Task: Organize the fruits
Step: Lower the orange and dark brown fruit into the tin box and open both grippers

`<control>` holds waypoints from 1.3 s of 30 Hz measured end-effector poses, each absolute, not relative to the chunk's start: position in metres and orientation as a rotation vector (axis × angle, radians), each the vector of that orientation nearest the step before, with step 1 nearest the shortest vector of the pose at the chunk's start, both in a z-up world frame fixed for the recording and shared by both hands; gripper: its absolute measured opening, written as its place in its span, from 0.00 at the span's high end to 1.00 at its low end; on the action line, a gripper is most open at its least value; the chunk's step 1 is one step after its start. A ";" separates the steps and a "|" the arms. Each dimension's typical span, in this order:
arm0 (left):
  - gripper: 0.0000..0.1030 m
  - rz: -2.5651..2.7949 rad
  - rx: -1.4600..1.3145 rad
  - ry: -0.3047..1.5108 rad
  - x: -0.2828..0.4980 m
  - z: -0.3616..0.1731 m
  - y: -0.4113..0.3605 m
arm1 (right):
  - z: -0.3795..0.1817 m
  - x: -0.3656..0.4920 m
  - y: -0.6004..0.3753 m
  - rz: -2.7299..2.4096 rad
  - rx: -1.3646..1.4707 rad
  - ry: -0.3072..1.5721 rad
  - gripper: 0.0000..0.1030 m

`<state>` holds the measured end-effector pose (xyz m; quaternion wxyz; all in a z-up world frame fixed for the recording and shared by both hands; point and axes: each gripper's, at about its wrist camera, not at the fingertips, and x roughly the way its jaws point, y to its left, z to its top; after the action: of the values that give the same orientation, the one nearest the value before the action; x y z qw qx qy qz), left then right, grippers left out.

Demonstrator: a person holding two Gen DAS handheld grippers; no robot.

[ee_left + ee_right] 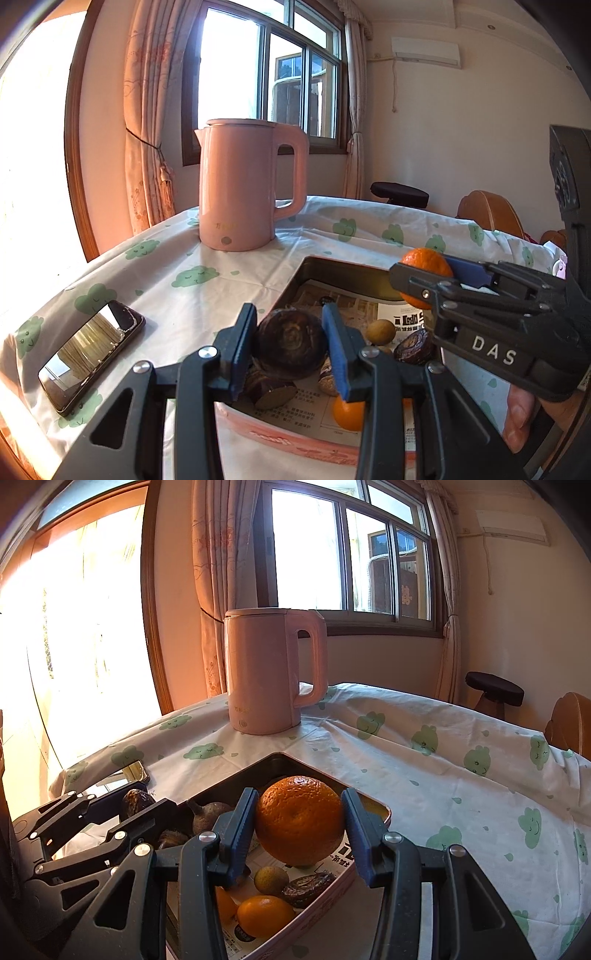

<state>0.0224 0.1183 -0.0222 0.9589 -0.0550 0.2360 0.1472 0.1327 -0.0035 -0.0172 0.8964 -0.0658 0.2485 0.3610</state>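
My left gripper (290, 339) is shut on a dark brown round fruit (290, 341) and holds it over the near corner of a pink tin tray (295, 448) lined with newspaper. My right gripper (299, 821) is shut on a large orange (299, 819) above the same tray (317, 912); it also shows in the left wrist view (424, 280) at the right. The tray holds small oranges (264, 914), a small greenish-brown fruit (270, 880), a wrinkled dark fruit (310, 884) and more dark fruits (269, 391).
A pink electric kettle (243, 184) stands behind the tray on the cloud-print tablecloth (424, 775). A phone (92, 354) lies on the cloth left of the tray. A black stool (495, 690) and a wooden chair (569, 720) stand beyond the table's right edge.
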 end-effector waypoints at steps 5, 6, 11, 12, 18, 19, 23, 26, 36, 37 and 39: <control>0.62 0.294 -0.112 0.489 0.023 -0.025 0.120 | -0.022 0.139 0.008 0.752 -0.135 0.555 0.53; 0.62 0.293 -0.113 0.492 0.024 -0.026 0.121 | -0.023 0.140 0.010 0.754 -0.137 0.563 0.53; 0.62 0.288 -0.116 0.512 0.027 -0.030 0.123 | -0.030 0.144 0.019 0.755 -0.150 0.608 0.53; 0.63 0.286 -0.116 0.518 0.028 -0.031 0.123 | -0.031 0.144 0.021 0.757 -0.153 0.615 0.53; 0.62 0.278 -0.135 0.538 0.030 -0.035 0.127 | -0.038 0.147 0.025 0.759 -0.165 0.650 0.53; 0.62 0.277 -0.134 0.539 0.030 -0.035 0.126 | -0.039 0.147 0.027 0.757 -0.169 0.654 0.53; 0.62 0.271 -0.142 0.557 0.031 -0.038 0.129 | -0.041 0.149 0.029 0.754 -0.178 0.671 0.53; 0.63 0.272 -0.144 0.573 0.033 -0.041 0.130 | -0.044 0.150 0.031 0.756 -0.190 0.690 0.52; 0.57 0.260 -0.154 0.581 0.031 -0.044 0.130 | -0.047 0.153 0.032 0.771 -0.181 0.713 0.48; 0.51 0.245 -0.151 0.582 0.030 -0.044 0.129 | -0.046 0.153 0.030 0.772 -0.174 0.712 0.46; 0.29 0.236 -0.132 0.574 0.028 -0.043 0.122 | -0.043 0.150 0.027 0.798 -0.150 0.705 0.35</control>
<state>0.0279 0.1219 -0.0427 0.9501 -0.0649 0.2823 0.1160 0.1500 0.0274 -0.0431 0.8589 -0.0712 0.3357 0.3802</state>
